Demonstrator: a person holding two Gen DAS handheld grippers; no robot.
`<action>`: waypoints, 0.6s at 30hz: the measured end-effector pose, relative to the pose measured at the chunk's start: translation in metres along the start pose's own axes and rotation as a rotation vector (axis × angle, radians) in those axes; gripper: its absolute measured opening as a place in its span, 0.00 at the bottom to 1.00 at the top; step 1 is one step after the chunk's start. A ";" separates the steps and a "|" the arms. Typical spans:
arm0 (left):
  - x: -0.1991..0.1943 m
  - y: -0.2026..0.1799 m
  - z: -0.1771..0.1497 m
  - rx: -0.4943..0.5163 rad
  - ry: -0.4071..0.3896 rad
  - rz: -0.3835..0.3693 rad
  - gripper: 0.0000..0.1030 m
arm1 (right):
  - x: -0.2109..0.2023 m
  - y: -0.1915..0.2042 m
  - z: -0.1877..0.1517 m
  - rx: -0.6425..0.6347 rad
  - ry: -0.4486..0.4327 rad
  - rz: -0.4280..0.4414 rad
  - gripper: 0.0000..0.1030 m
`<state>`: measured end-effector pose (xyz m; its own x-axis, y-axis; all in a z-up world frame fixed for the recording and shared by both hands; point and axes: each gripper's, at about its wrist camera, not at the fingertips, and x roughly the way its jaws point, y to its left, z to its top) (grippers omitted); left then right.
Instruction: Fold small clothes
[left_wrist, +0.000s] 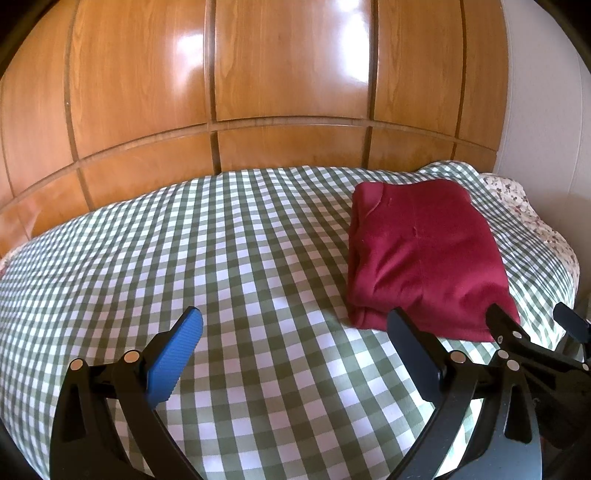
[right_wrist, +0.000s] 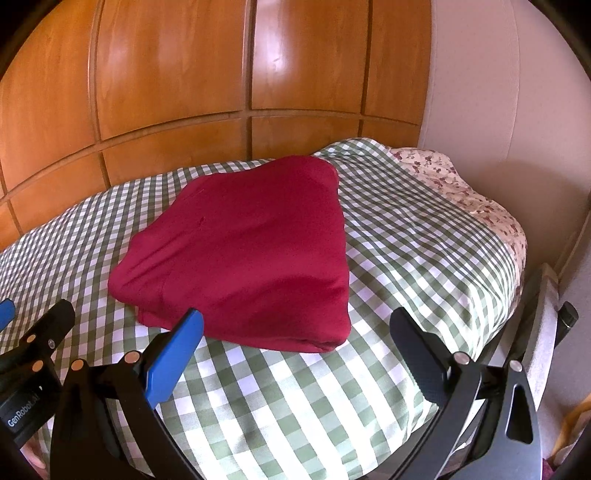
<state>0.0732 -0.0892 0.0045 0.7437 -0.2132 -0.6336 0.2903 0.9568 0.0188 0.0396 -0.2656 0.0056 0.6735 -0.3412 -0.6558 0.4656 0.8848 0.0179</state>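
A dark red garment (left_wrist: 424, 254) lies folded into a thick rectangle on the green-and-white checked bed cover (left_wrist: 240, 240). In the right wrist view the garment (right_wrist: 243, 251) fills the middle of the bed. My left gripper (left_wrist: 295, 321) is open and empty, above the cover, left of and nearer than the garment. My right gripper (right_wrist: 295, 321) is open and empty, just short of the garment's near edge. The right gripper also shows in the left wrist view (left_wrist: 532, 314) at the right, beside the garment's near corner.
A glossy wooden panelled wall (left_wrist: 258, 92) runs along the far side of the bed. A floral pillow (right_wrist: 461, 192) lies at the bed's right end against a pale wall (right_wrist: 498, 110). The bed's near right edge (right_wrist: 509, 295) drops off beside dark furniture.
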 end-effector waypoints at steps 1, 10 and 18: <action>0.000 0.000 0.000 -0.001 0.000 0.000 0.96 | 0.001 0.000 0.000 0.002 0.005 0.003 0.98; -0.004 0.001 -0.002 0.000 -0.011 0.001 0.96 | 0.000 0.001 -0.001 -0.005 0.001 0.009 0.98; -0.007 0.003 -0.002 -0.002 -0.013 -0.001 0.96 | 0.001 0.005 -0.004 -0.010 0.016 0.017 0.98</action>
<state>0.0679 -0.0842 0.0070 0.7509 -0.2166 -0.6239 0.2897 0.9570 0.0165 0.0404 -0.2602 0.0022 0.6719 -0.3204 -0.6678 0.4480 0.8937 0.0219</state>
